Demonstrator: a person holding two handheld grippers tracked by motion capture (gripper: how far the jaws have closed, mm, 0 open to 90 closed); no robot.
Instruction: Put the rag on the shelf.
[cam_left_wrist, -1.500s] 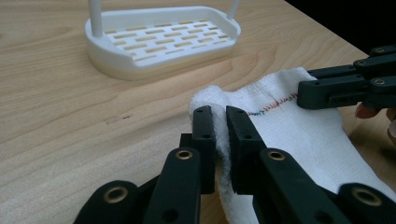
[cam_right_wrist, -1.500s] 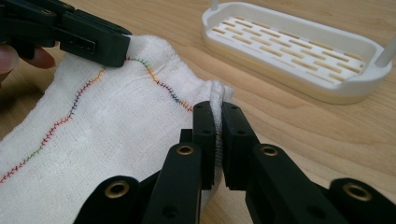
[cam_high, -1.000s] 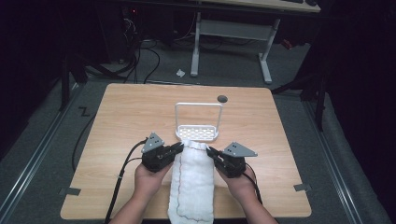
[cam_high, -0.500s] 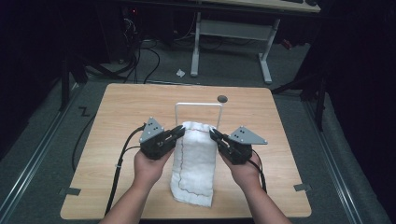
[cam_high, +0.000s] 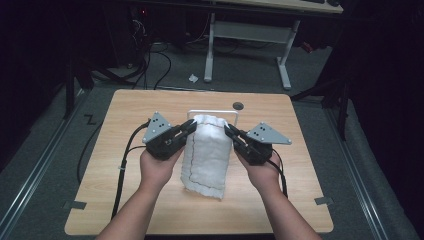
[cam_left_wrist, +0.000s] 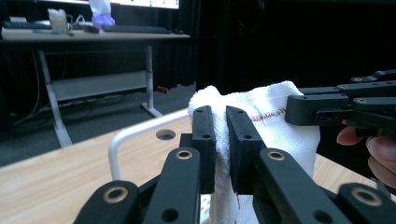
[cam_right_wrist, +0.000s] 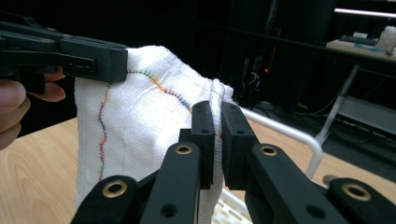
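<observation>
High view: the left gripper (cam_high: 190, 128) and the right gripper (cam_high: 229, 131) each clamp one top corner of the white towel (cam_high: 206, 155), holding it raised so that it hangs between them over the middle of the wooden table (cam_high: 125, 115). The judged purpose of the two-corner hold is to keep the top edge spread and level, so the cloth can be draped over the white wire rack (cam_high: 234, 116) that stands just behind it. The lower hem of the towel appears to touch the tabletop near the person's forearms. The table also has a round cable hole (cam_high: 238, 105) near its far edge. The floor around it is grey carpet, with a scrap of paper (cam_high: 193, 78), trailing cables and a second desk frame (cam_high: 250, 32) beyond; the rest of the room is dark

Left gripper view: the jaws are closed on a fold of the towel (cam_left_wrist: 280, 126) at its corner, cloth visibly squeezed between the pads. The right gripper (cam_left_wrist: 299, 109) bites the opposite corner, fingers (cam_left_wrist: 373, 149) behind it. The rack's rail (cam_left_wrist: 135, 135) curves up from the table behind the towel

Right gripper view: the jaws are closed on the gathered corner of the towel (cam_right_wrist: 140, 126), which bunches into pleats at the pads. A multicoloured stitched seam (cam_right_wrist: 102, 121) runs down the cloth. The left gripper (cam_right_wrist: 116, 58) holds the far corner. The rack's rail (cam_right_wrist: 299, 137) passes behind and below the jaws
</observation>
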